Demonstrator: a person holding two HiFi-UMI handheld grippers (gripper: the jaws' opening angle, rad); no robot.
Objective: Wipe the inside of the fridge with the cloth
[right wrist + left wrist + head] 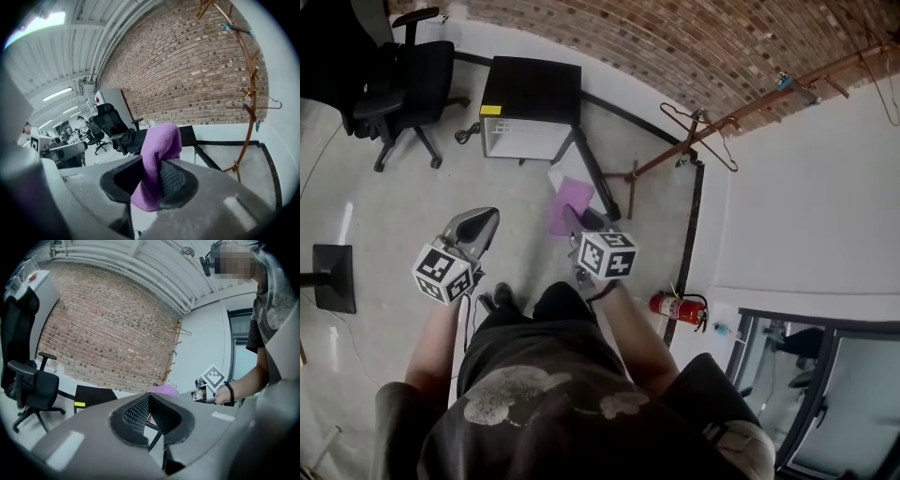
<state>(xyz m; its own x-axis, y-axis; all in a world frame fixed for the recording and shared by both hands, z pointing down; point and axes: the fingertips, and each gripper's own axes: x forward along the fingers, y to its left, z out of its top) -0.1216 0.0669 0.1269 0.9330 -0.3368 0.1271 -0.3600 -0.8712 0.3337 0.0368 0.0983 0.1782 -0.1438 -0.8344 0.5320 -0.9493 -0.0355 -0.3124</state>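
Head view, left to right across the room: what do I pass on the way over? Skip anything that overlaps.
office chair → fridge → fire extinguisher → glass door

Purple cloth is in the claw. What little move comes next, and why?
Probably carry the right claw forward and down toward the fridge. That claw is shut on the purple cloth, but the fridge sits on the floor some way ahead with its white inside showing, so the cloth touches nothing there yet. The left claw is shut and empty.
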